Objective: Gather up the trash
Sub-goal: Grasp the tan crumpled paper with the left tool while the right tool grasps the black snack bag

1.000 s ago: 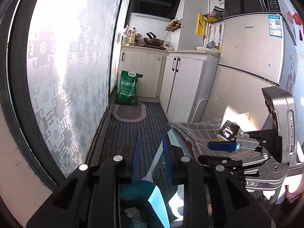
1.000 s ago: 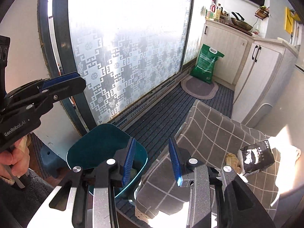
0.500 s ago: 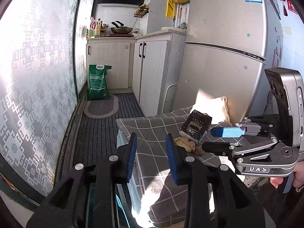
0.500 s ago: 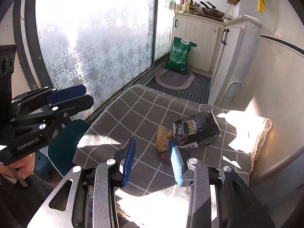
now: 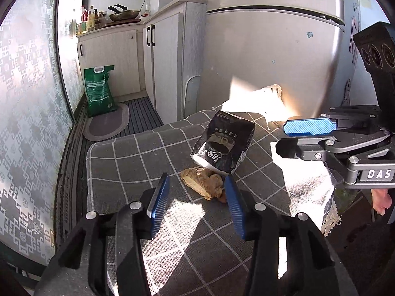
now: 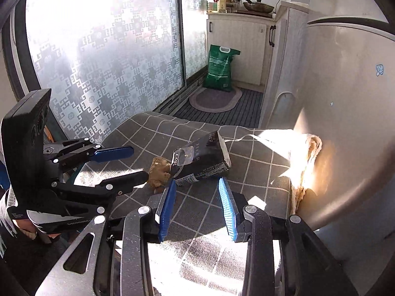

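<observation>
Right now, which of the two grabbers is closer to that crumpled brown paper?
Left. The left gripper brackets the brown paper wad, open. The right gripper faces the black snack bag beside it.

a small home kitchen: a fridge [image 5: 271, 56] is standing beside white cabinets [image 5: 163, 66], a pan [image 5: 123, 14] sitting on the counter.

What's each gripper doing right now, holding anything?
Left gripper: open, empty, jaws either side of the crumpled brown paper on the checked cloth.
Right gripper: open, empty, just short of the black snack bag.
</observation>
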{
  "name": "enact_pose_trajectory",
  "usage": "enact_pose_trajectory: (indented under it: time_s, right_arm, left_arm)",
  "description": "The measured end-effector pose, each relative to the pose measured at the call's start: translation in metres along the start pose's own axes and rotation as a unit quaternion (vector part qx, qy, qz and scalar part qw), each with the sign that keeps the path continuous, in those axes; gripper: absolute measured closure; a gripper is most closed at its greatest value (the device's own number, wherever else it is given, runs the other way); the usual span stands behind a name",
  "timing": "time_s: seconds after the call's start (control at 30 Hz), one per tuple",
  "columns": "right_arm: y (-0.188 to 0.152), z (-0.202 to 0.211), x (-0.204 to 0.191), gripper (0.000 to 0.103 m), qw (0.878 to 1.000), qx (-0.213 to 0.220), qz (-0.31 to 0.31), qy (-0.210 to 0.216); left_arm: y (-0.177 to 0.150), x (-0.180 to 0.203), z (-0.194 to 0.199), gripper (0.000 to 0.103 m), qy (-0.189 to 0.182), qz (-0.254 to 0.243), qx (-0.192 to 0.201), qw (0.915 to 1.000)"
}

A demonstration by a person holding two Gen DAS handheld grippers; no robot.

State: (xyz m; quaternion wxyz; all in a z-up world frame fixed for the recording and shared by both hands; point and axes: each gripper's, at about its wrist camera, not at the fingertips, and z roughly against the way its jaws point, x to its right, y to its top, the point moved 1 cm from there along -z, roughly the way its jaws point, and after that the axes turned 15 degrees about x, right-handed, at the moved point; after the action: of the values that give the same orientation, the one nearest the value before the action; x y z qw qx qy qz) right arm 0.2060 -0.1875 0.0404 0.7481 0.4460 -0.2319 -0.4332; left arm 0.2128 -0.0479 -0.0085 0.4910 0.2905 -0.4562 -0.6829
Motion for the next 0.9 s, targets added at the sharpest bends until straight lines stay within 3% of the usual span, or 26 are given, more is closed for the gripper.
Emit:
enact_pose_trajectory:
  time_s: [0.4,0.63,0.77,0.9]
  right_arm:
    - [-0.008,0.001,0.023,0.067,1.000,-0.002,-0.018,0.011]
    - [-0.007,-0.003,0.027,0.061,1.000,-0.006,-0.022,0.013]
    - [-0.005,-0.006,0.029,0.044,1.000,0.000,-0.029,0.009]
    - [-0.003,-0.011,0.027,0.037,1.000,0.006,-0.019,0.005]
  left_arm:
    - [-0.005,0.004,-0.029,0.052,0.017,-0.002,-0.035,0.9993]
    - [-0.006,0.008,-0.042,0.052,0.022,-0.004,-0.049,0.9986]
    - [-0.007,0.006,-0.046,0.052,0.024,0.001,-0.056,0.9981]
    - [-0.007,0.003,-0.045,0.055,0.020,0.008,-0.055,0.9982]
